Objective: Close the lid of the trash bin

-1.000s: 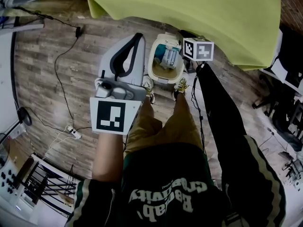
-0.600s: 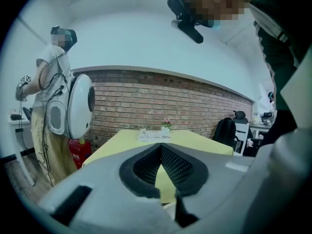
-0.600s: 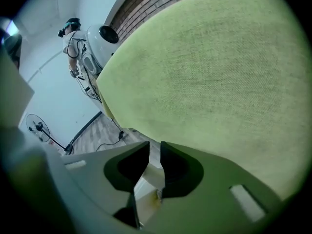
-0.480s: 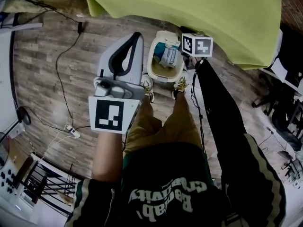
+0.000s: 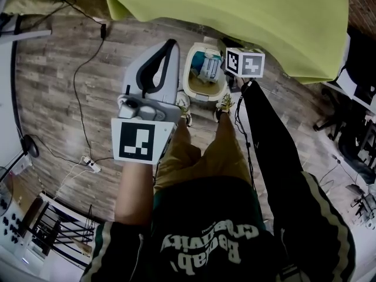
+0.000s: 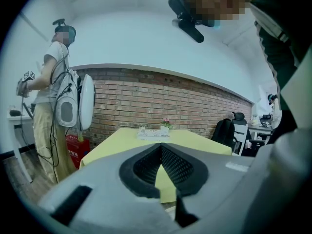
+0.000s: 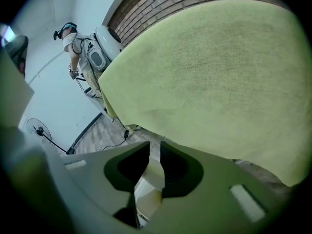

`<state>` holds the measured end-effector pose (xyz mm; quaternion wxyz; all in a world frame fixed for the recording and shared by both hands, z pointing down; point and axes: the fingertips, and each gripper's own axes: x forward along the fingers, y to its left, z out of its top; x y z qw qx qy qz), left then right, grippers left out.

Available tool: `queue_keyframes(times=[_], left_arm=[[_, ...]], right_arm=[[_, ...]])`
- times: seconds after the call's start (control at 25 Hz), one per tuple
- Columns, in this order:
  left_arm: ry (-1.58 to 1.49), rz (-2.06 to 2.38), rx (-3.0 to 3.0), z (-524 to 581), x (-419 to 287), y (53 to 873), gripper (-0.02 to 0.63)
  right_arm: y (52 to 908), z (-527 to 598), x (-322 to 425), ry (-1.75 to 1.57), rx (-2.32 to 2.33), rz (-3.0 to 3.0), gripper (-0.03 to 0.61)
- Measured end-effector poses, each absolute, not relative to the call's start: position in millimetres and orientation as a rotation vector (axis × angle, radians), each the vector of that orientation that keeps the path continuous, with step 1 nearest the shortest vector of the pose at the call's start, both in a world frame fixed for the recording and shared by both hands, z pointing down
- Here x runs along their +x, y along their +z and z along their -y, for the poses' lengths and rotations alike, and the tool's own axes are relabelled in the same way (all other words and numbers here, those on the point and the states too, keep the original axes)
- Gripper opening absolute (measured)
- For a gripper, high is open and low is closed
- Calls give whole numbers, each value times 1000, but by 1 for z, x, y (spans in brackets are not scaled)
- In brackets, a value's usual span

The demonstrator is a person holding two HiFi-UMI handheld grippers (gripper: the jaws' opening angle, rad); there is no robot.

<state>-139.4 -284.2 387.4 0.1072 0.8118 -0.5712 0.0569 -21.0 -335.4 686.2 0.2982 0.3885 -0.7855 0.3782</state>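
Two hand-held grippers show in the head view. There the left gripper (image 5: 171, 43) hovers beside the open trash bin (image 5: 187, 78), which stands on the floor (image 5: 59, 87) at the person's feet by a yellow-clothed table (image 5: 247, 10). The right gripper (image 5: 242, 62) sits over the bin's far right rim.

Left gripper view: jaws pressed together, holding nothing.

Right gripper view: jaws clamped on a pale strip, apparently the raised lid (image 7: 148, 179). It is best swung down along its hinge arc, gripped until it seats.
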Motion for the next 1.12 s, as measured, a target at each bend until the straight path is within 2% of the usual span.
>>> queue_keyframes(times=[1.12], left_arm=[[178, 1548, 2475, 265, -112, 392, 15]], right_arm=[[732, 212, -16, 1178, 957, 1959, 67]])
